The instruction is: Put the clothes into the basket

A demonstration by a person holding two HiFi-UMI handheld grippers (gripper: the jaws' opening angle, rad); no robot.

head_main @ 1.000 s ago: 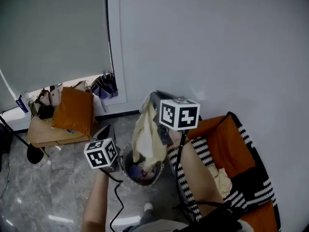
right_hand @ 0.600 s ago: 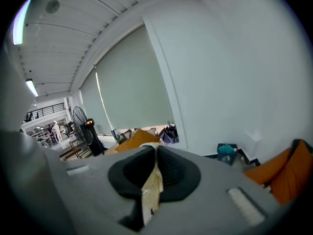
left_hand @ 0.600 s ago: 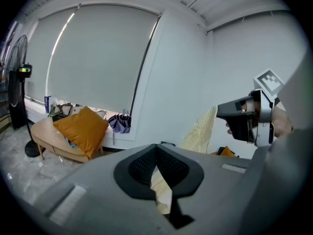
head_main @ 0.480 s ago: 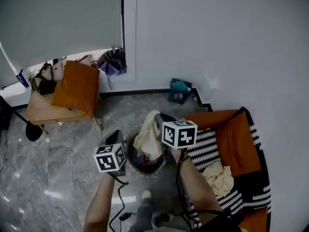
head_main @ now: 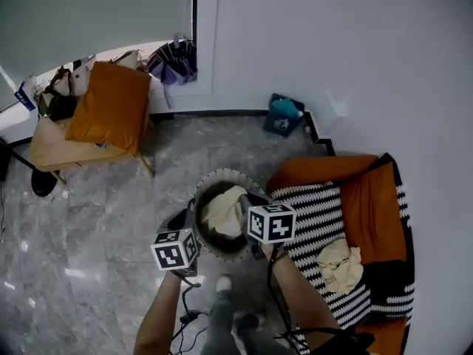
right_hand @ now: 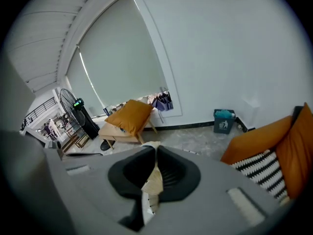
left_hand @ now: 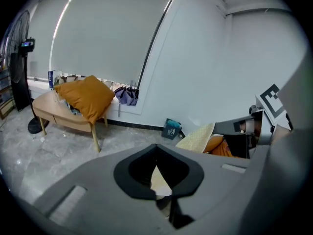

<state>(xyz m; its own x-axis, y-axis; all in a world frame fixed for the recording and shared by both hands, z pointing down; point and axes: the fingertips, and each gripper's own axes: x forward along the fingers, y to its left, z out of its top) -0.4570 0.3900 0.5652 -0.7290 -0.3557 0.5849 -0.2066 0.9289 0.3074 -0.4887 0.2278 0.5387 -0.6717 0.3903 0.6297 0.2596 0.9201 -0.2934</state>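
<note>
currently listing, left to right. left gripper (left_hand: 156, 153), at seven o'clock of the basket (head_main: 201, 192): jaws are pressing together on an edge of the cream garment (head_main: 224, 211), which is sitting inside the basket. right gripper (right_hand: 155, 153), four o'clock: jaws are pinching the same cloth. step, judged: depositing; next is calling for both jaws parting. bin (head_main: 282, 117), one o'clock: showing a litter pictogram, no legible words.

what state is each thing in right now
left gripper, shut on the cream garment
right gripper, shut on the cream garment
cream garment, held at two spots, partly inside the basket
basket, upright on the floor, clothes inside
second garment, crumpled on the striped sofa cover
</note>
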